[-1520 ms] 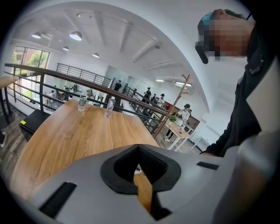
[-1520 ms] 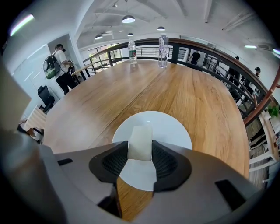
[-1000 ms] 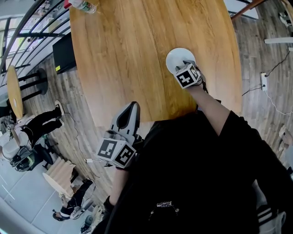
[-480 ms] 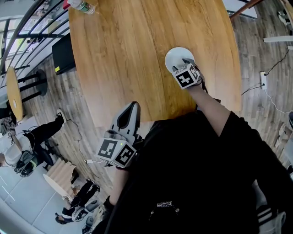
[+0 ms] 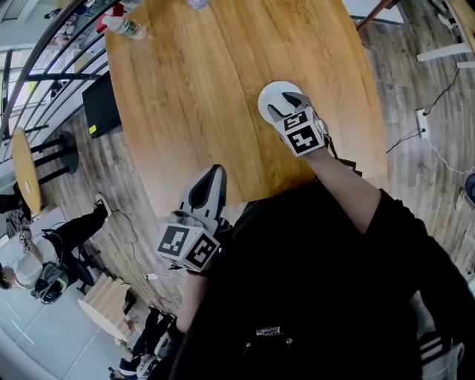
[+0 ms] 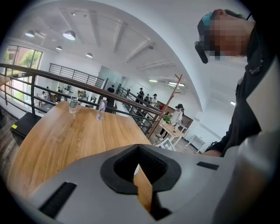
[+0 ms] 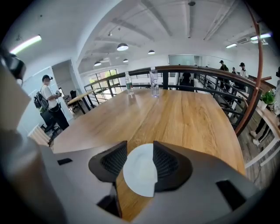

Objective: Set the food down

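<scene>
A white round plate (image 5: 274,96) lies on the wooden table (image 5: 193,89) near its right front; I see no food on it. My right gripper (image 5: 288,106) hangs just above the plate's near side, open. In the right gripper view the plate (image 7: 139,175) shows through the gap of that gripper (image 7: 140,154), clear of both pads. Its jaws have just been closing a little, with nothing gripped between them. My left gripper (image 5: 215,172) rests by the table's front edge, its tips together. In the left gripper view that gripper (image 6: 139,148) holds nothing.
Bottles (image 5: 130,9) stand at the table's far edge, seen too as a bottle (image 7: 129,83) and a glass (image 7: 154,87). A dark railing (image 7: 197,70) runs behind the table. A black box (image 5: 100,89) sits on the floor at the left. People stand beyond.
My right gripper has lifted off the plate and now sits higher over it. The plate stays on the table. My left gripper has hardly moved.
</scene>
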A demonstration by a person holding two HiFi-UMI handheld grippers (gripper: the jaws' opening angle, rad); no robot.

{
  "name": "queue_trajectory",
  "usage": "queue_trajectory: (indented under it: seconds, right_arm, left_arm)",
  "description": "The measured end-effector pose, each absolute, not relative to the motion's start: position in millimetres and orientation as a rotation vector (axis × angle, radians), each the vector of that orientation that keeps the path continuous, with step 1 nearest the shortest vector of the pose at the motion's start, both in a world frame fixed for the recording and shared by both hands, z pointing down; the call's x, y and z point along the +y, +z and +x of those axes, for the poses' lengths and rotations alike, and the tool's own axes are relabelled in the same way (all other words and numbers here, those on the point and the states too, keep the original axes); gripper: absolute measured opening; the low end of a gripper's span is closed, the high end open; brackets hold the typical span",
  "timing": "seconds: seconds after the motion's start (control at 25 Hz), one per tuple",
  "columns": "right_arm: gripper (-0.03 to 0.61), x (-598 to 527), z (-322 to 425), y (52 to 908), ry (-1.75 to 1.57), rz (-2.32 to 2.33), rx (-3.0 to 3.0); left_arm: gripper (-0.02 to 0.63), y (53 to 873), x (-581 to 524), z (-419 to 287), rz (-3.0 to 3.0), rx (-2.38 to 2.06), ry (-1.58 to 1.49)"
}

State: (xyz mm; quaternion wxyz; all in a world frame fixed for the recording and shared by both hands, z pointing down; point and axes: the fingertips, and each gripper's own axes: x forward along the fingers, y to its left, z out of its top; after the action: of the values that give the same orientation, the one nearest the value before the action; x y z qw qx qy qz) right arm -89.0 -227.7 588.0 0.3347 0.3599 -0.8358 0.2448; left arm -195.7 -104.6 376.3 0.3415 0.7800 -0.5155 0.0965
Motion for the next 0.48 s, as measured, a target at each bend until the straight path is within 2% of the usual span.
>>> queue_trajectory:
  seconds: [0.2,0.48]
  right_arm:
    - [0.069,-208,-100,524,0.64,0.89,-2.366]
    - [0.026,-159,-108,441,0.651,0.795,-2.571]
  left_arm:
    - [0.0,371,-113,-183,2.091,-1.283,0.252]
    - [0.0,361,-125,-165,2.18,-1.203,0.266]
